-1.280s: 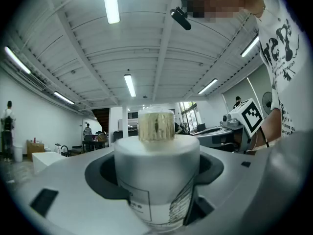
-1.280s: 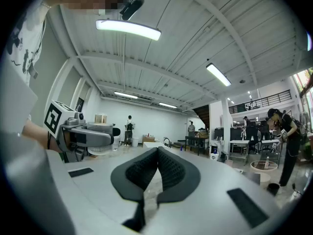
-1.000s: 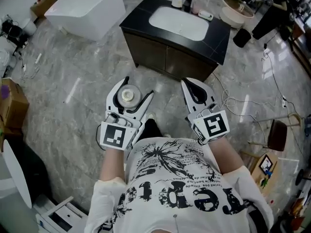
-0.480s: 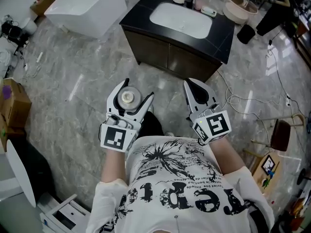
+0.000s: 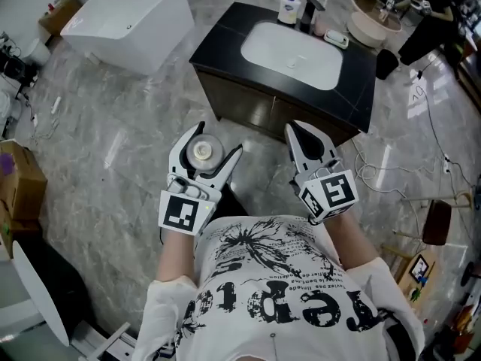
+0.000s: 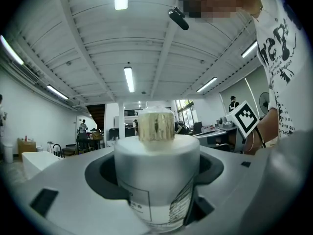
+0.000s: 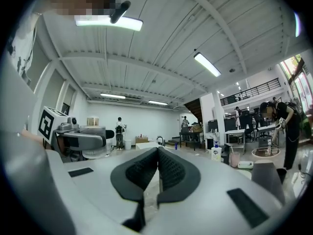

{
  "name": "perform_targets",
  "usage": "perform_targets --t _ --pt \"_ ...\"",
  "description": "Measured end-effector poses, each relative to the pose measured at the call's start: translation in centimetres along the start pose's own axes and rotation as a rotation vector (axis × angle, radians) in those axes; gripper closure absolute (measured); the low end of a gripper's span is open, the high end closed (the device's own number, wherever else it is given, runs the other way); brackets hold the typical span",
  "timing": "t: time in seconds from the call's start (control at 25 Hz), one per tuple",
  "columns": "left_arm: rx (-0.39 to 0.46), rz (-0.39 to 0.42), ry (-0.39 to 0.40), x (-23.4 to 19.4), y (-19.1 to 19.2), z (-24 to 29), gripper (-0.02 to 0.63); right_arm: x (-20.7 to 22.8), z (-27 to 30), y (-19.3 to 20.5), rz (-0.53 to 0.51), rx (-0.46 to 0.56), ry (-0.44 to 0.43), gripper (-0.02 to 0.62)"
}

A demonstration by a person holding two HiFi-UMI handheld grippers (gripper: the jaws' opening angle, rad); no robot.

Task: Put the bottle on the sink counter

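A white bottle [image 5: 203,151] with a pale gold cap stands upright between the jaws of my left gripper [image 5: 206,145], which is shut on it and held at chest height. In the left gripper view the bottle [image 6: 156,175] fills the middle, cap [image 6: 156,125] up, a printed label on its side. My right gripper [image 5: 304,138] is beside it with the jaws closed together and nothing in them; the right gripper view shows its black pads [image 7: 157,173] touching. Ahead stands the black sink counter [image 5: 357,81] with a white basin [image 5: 291,46].
On the counter's back edge are a pump bottle [image 5: 288,7], a dark tap [image 5: 308,12] and a small dish [image 5: 337,38]. A white bathtub [image 5: 124,15] stands at the left, a round basin [image 5: 373,17] at the right. Cables [image 5: 383,171] lie on the marble floor.
The sink counter has come nearer and lower in the head view as I walk towards it. Both grippers keep their pose, and the bottle stays held.
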State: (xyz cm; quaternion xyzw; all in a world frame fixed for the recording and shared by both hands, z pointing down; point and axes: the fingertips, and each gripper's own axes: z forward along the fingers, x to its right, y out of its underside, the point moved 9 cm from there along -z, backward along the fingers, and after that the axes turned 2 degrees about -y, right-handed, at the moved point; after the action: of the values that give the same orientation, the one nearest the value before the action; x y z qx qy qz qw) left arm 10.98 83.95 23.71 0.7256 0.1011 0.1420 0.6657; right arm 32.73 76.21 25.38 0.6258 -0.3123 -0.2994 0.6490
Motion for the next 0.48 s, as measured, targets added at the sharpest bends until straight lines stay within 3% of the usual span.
perform_targets --t 0.32,0.48 --pt "0.019 0.004 0.13 -24.4 1.3 14.5 0.258 4.2 26.2 -1.9 0.008 -0.02 0.097 0.581" --pt "0.009 -0.007 0.204 -34.6 2.6 21.7 0.258 6.9 37.5 -1.9 0.032 -0.036 0.157 0.581"
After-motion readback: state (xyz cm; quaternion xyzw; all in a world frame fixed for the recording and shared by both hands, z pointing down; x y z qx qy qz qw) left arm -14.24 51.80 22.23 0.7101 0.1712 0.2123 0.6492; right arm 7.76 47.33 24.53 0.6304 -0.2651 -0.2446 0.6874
